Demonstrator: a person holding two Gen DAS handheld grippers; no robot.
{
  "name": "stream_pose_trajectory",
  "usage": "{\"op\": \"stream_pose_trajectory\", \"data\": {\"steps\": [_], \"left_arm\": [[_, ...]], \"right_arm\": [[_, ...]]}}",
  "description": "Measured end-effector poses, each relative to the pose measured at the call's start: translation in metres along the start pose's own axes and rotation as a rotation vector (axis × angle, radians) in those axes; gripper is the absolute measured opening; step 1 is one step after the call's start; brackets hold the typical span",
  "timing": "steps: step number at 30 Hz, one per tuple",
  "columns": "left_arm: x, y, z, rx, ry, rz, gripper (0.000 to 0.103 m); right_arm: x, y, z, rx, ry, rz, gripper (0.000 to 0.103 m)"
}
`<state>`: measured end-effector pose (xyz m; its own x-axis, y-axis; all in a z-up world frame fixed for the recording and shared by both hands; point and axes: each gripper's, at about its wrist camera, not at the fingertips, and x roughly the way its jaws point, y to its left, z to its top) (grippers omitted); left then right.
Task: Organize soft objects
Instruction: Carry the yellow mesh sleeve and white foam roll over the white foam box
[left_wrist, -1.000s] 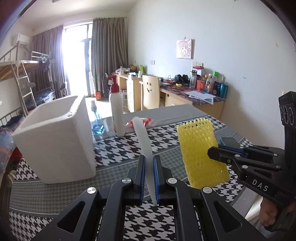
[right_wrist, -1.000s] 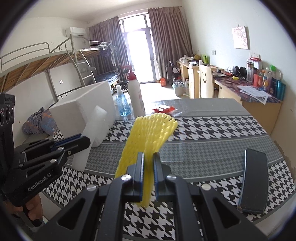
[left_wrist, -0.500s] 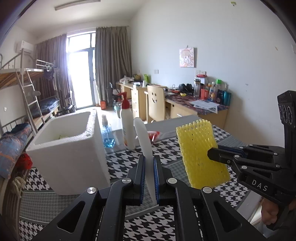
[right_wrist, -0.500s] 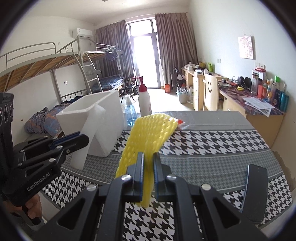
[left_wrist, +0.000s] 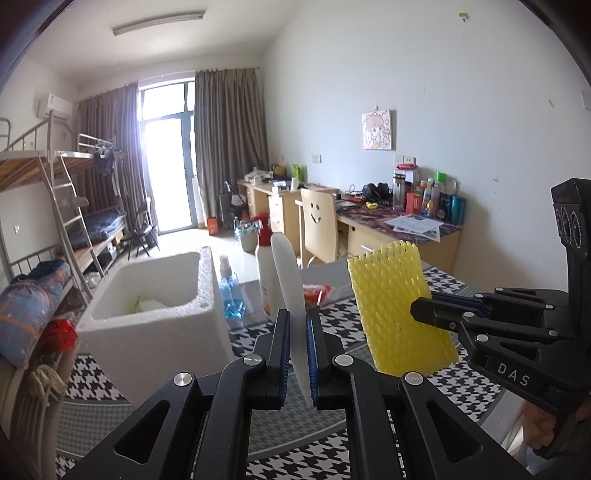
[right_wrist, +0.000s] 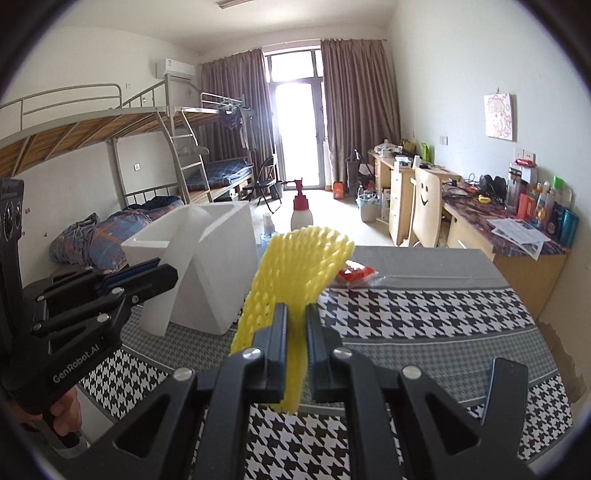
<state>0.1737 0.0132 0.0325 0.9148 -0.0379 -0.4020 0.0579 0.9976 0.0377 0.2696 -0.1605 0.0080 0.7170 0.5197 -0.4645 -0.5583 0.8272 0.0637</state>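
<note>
My left gripper (left_wrist: 295, 325) is shut on a thin white foam sheet (left_wrist: 290, 280) and holds it upright above the table. My right gripper (right_wrist: 295, 321) is shut on a yellow foam net sleeve (right_wrist: 299, 258), also held in the air; the sleeve shows in the left wrist view (left_wrist: 397, 306) to the right of the white sheet. A white styrofoam box (left_wrist: 159, 317) stands open on the table's left, with pale pieces inside. In the right wrist view the white sheet (right_wrist: 177, 273) hangs in front of the box (right_wrist: 221, 266).
A red-capped white spray bottle (left_wrist: 266, 273), a small blue bottle (left_wrist: 229, 291) and a red-and-clear wrapper (left_wrist: 317, 293) stand behind the box on the houndstooth tablecloth (right_wrist: 406, 317). A black phone (right_wrist: 506, 391) lies at the table's right edge. A bunk bed stands left, desks right.
Both grippers have risen with their foam pieces, so the views look down into the open box and further across the room. The grips are unchanged.
</note>
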Motion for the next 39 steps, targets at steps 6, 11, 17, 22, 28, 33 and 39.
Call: {"op": "stream_pose_trajectory", "data": {"steps": [6,11,17,22,28,33,39], "left_arm": [[-0.001,0.007,0.008,0.006,-0.019,0.023,0.009],[0.002,0.015,0.011,0.005,-0.022,0.040,0.009],[0.002,0.025,0.018,0.004,-0.032,0.051,0.009],[0.004,0.028,0.022,0.002,-0.034,0.059,0.009],[0.009,0.038,0.030,-0.005,-0.040,0.077,0.009],[0.014,0.047,0.032,-0.017,-0.034,0.095,0.009],[0.020,0.056,0.038,-0.036,-0.026,0.105,0.009]], "right_arm": [[0.002,0.007,0.009,-0.023,-0.016,-0.004,0.012],[0.006,0.010,0.017,-0.029,-0.017,-0.007,0.012],[0.010,0.016,0.028,-0.045,-0.027,-0.006,0.012],[0.016,0.023,0.036,-0.057,-0.031,0.004,0.012],[0.022,0.028,0.044,-0.065,-0.027,0.015,0.012],[0.030,0.032,0.052,-0.079,-0.022,0.018,0.012],[0.040,0.035,0.060,-0.086,-0.016,0.022,0.012]]}}
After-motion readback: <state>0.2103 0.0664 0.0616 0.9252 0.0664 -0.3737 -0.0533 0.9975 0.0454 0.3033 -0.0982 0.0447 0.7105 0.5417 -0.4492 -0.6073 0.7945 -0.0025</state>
